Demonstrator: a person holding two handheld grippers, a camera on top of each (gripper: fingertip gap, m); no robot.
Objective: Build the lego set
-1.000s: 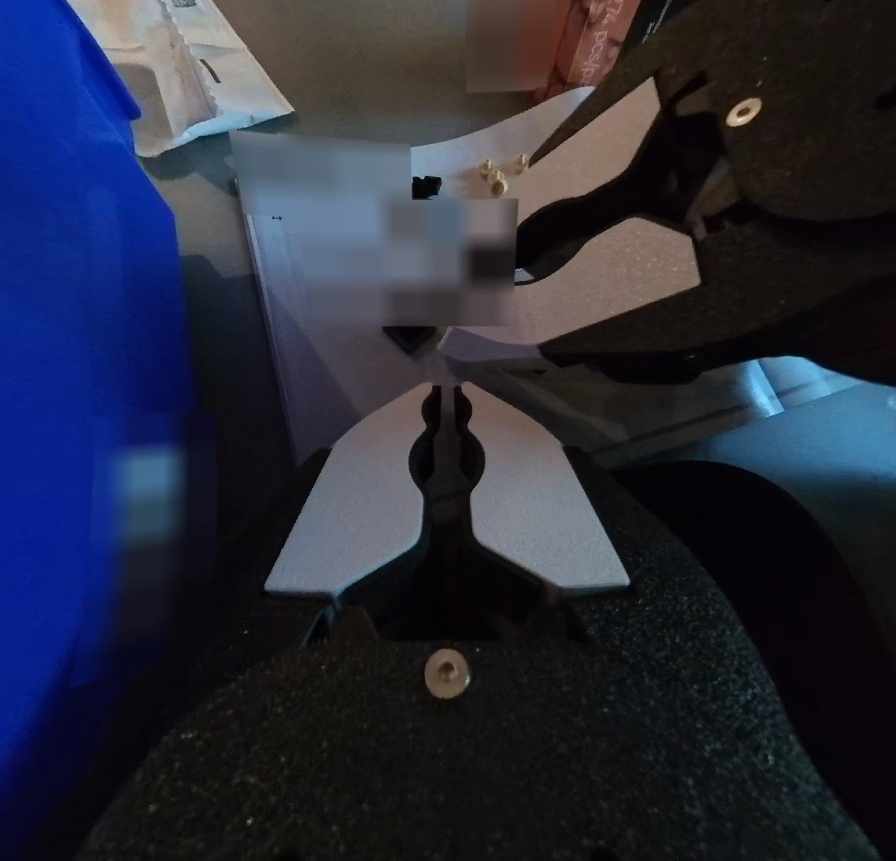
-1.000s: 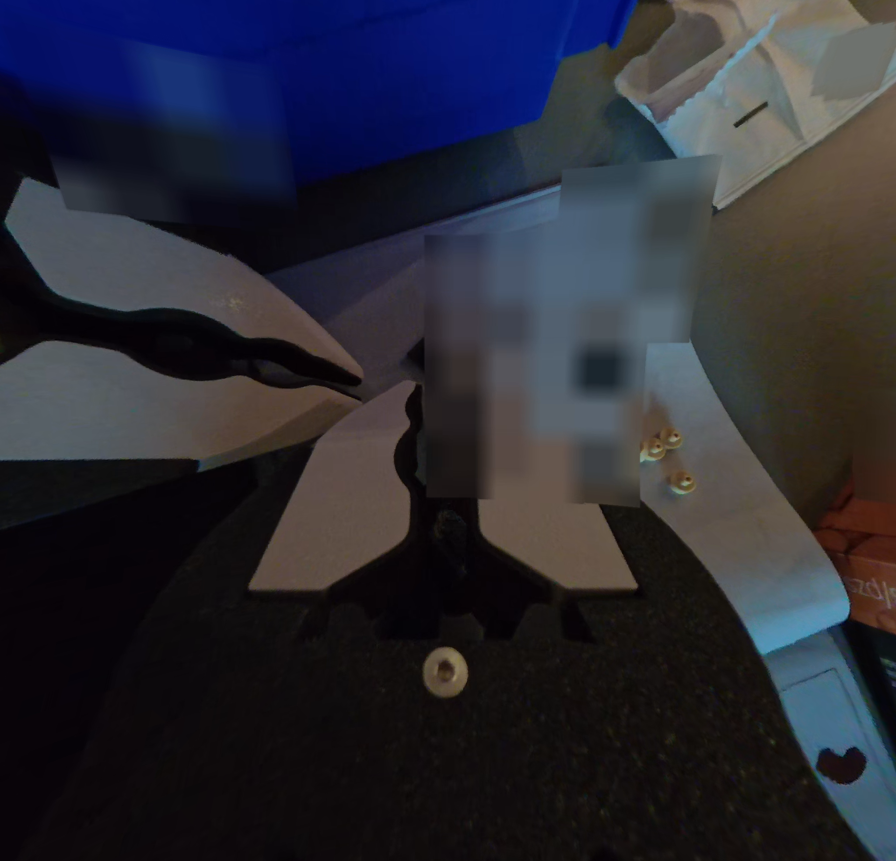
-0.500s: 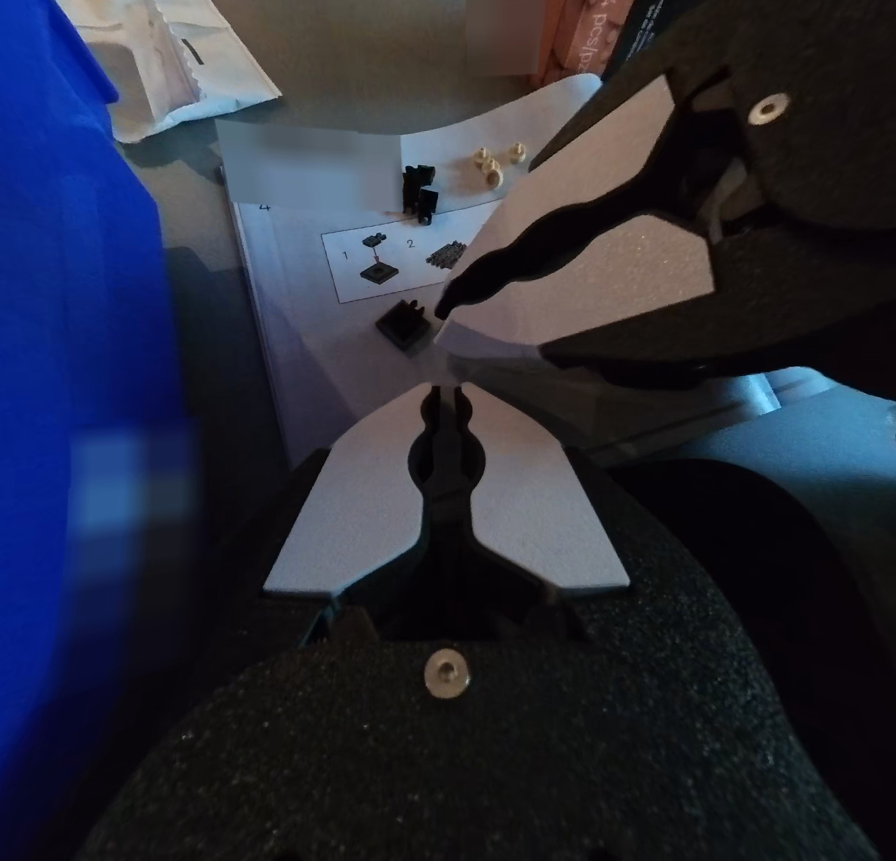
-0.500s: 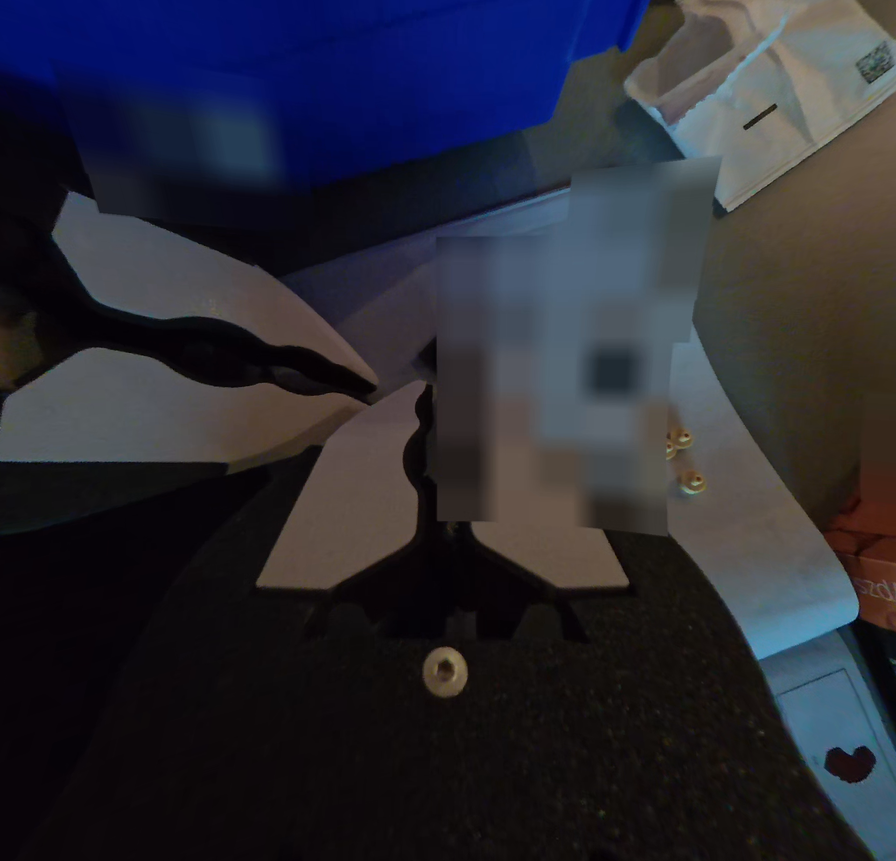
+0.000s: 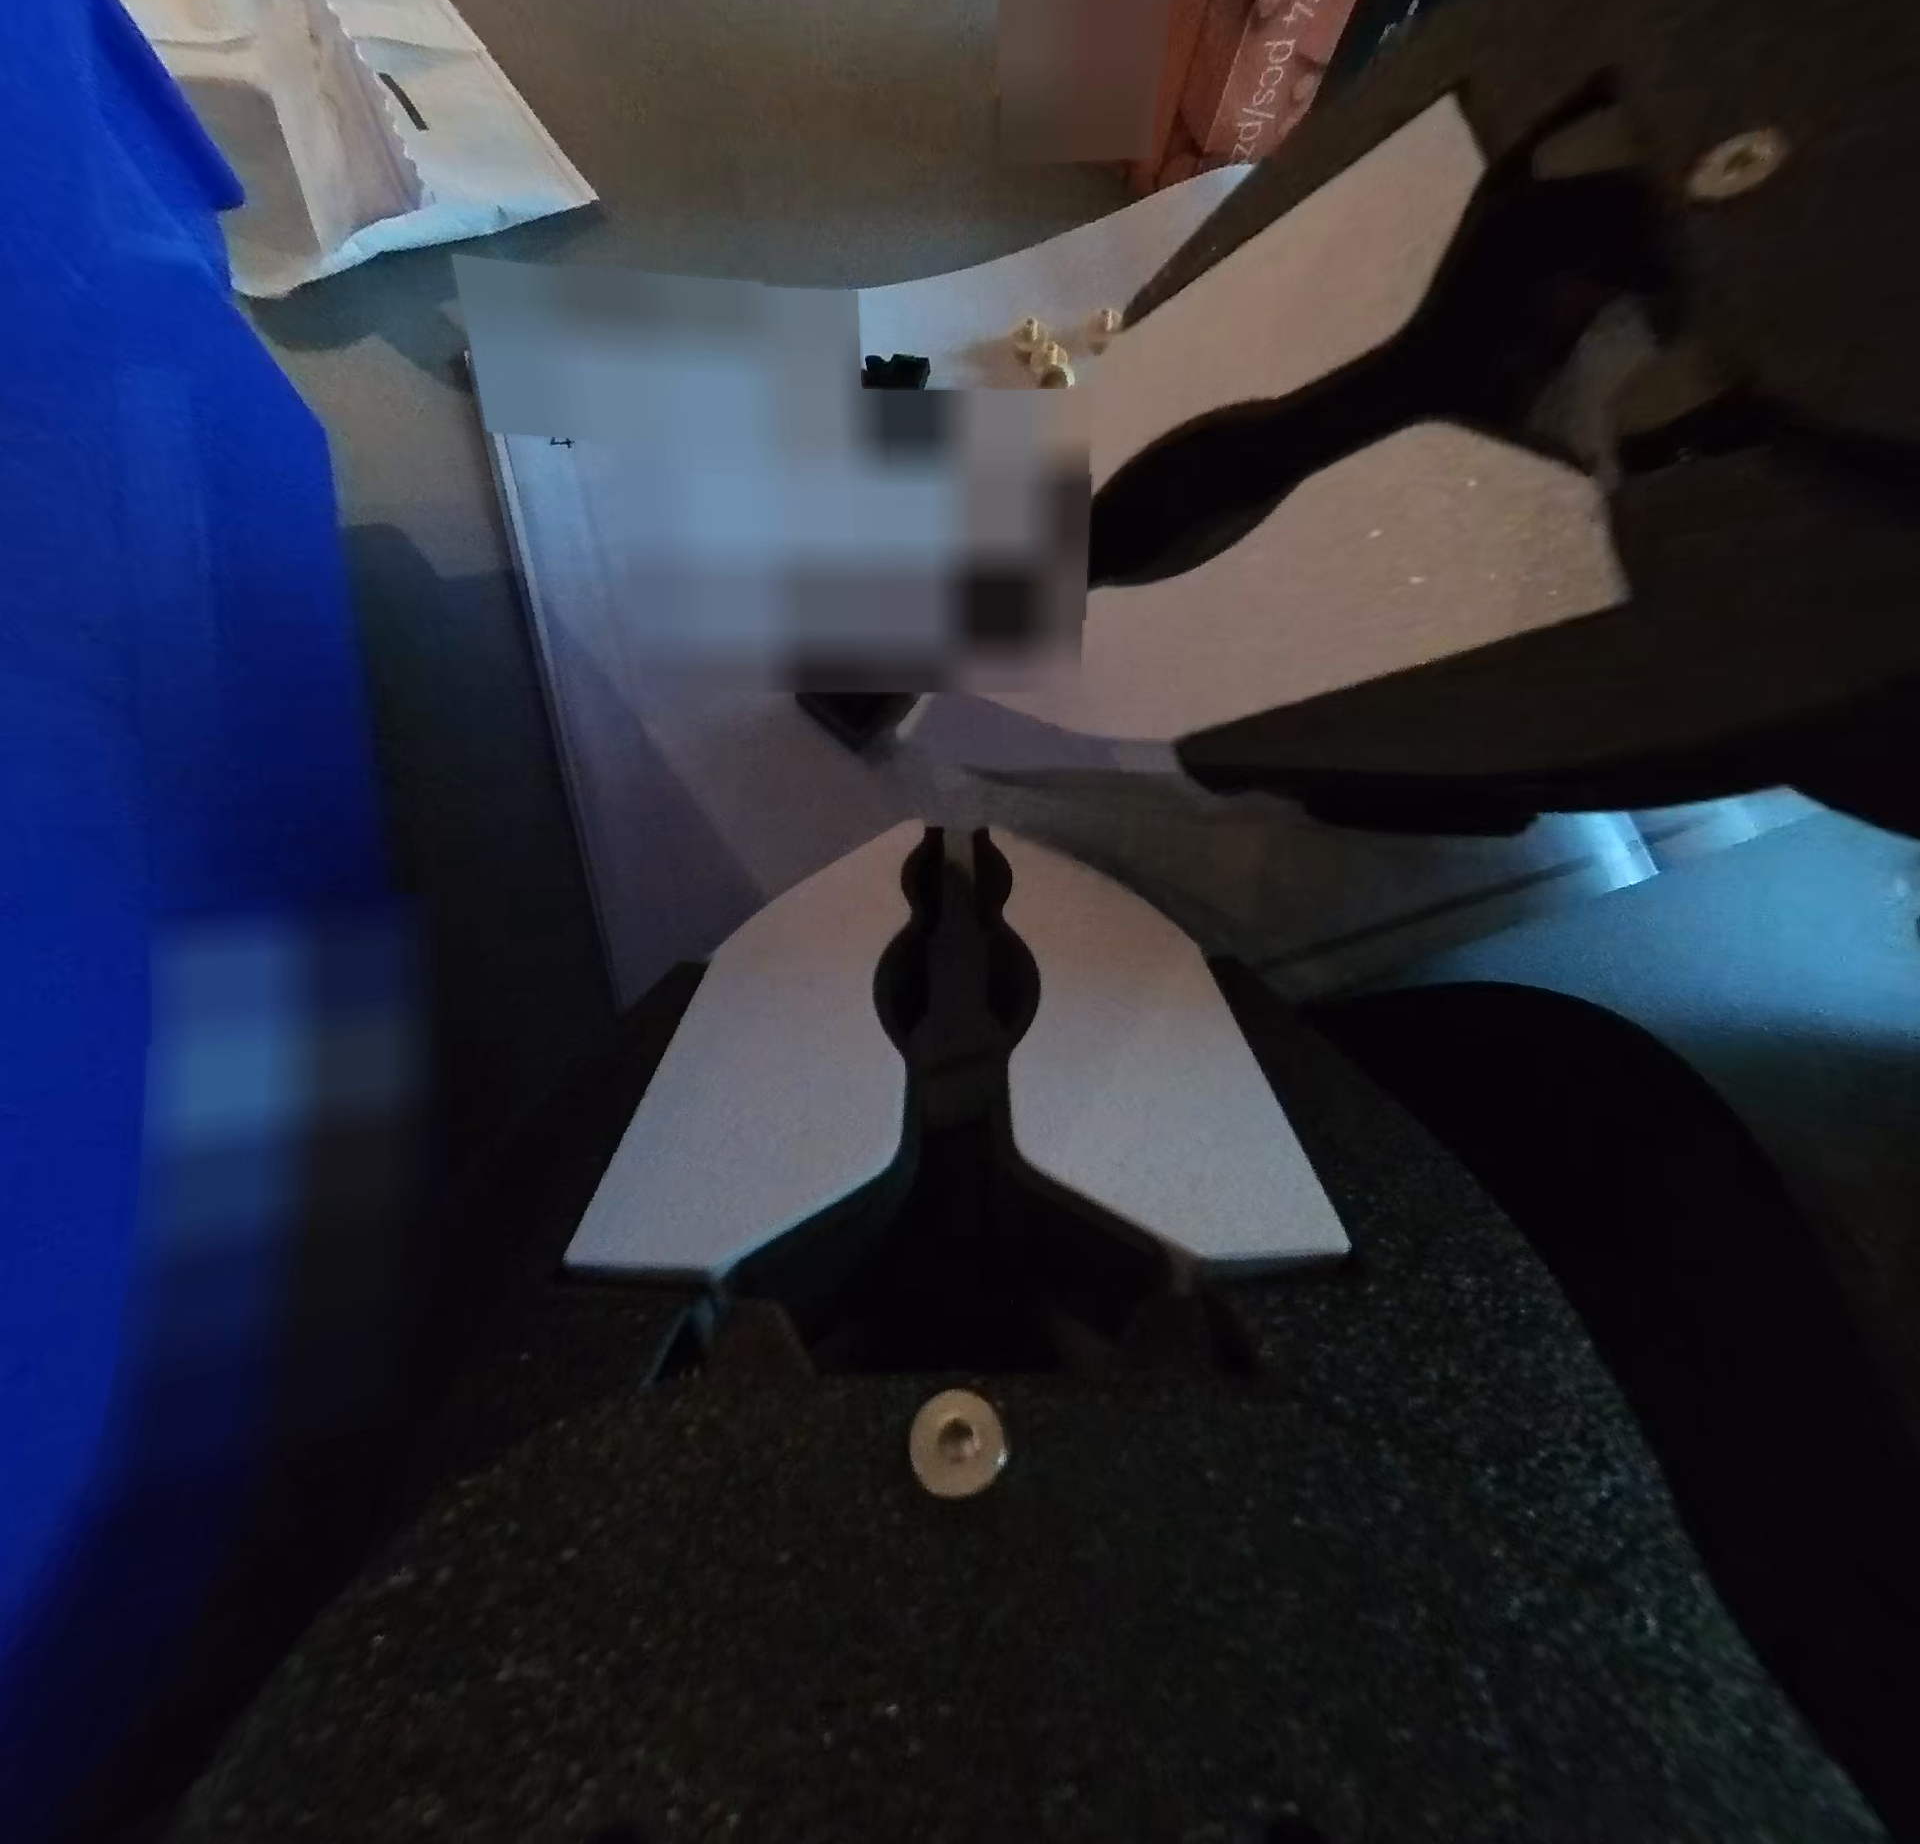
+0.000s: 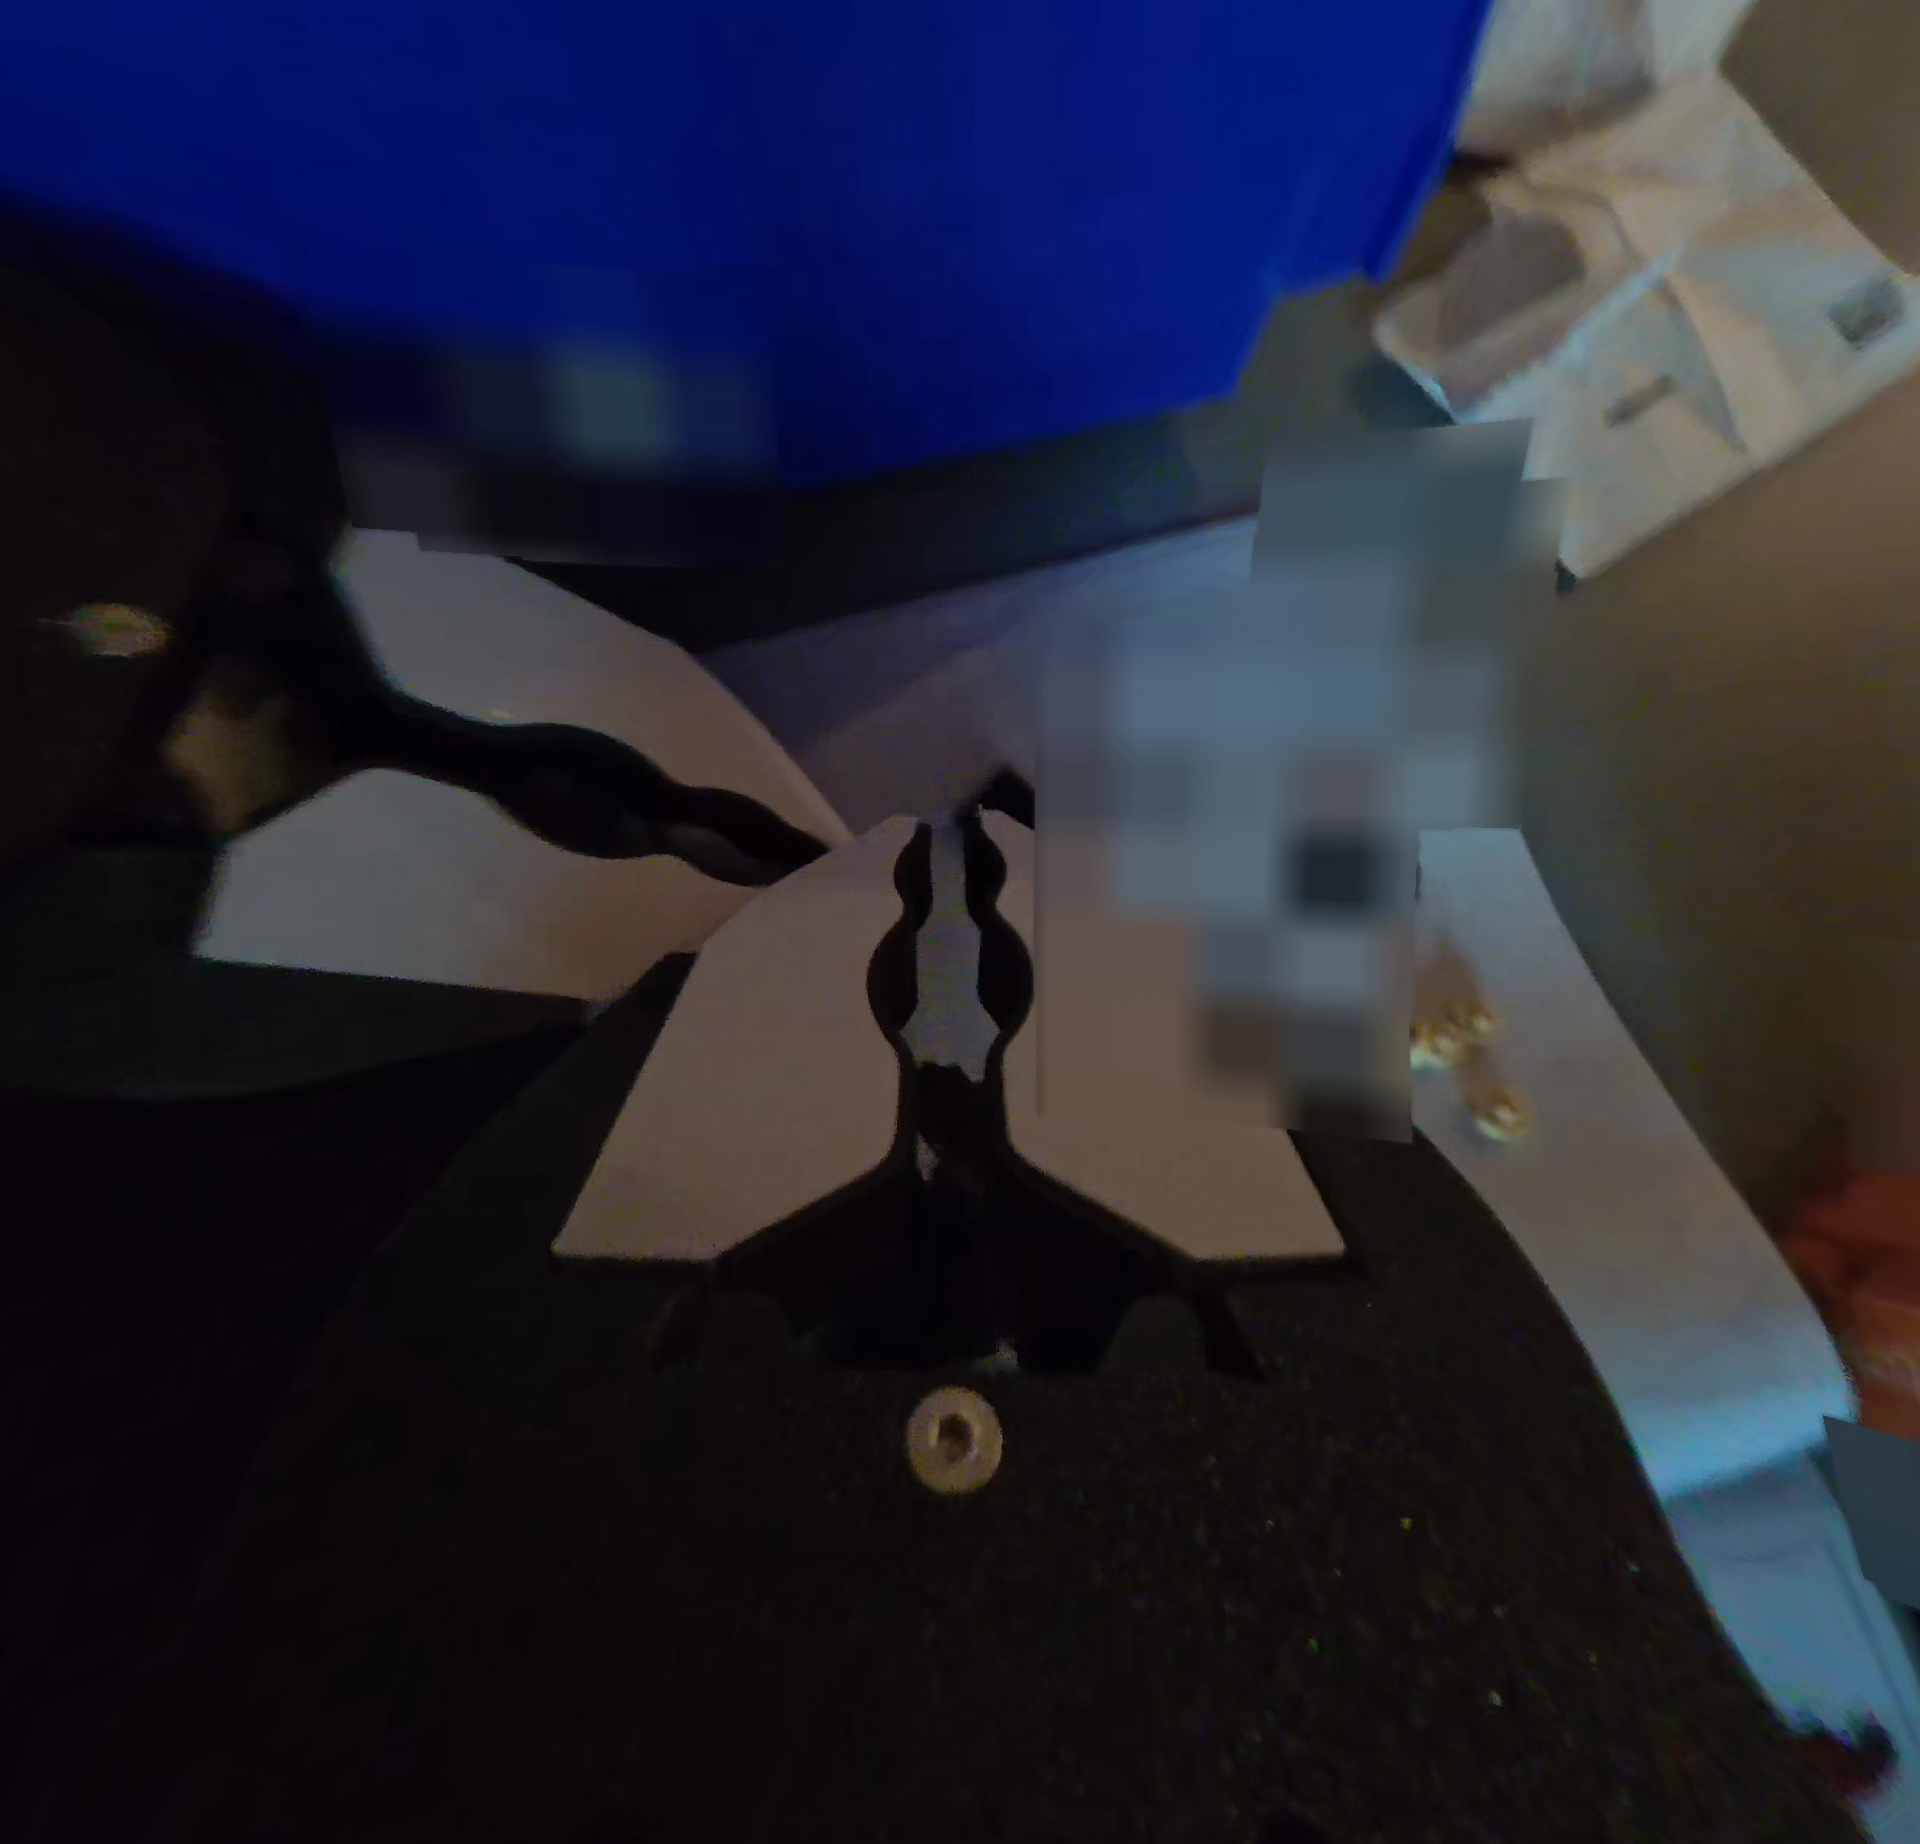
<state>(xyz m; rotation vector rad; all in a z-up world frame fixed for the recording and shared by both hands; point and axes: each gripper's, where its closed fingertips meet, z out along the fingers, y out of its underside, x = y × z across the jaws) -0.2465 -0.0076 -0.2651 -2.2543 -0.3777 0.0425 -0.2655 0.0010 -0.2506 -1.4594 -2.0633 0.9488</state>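
The left claw point(image 5: 958, 838), nearly closed, hovers over a white paper sheet point(image 5: 665, 755) on the worktop point(image 5: 790, 132), with the right claw point(image 5: 1049, 651) just ahead-right and a blue plastic bin point(image 5: 135, 651) to its left.

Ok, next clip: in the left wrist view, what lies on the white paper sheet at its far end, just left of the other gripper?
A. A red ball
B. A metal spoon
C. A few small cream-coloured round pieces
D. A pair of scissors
C: three small cream-coloured pieces lie close together on the white paper sheet, just left of the right gripper.
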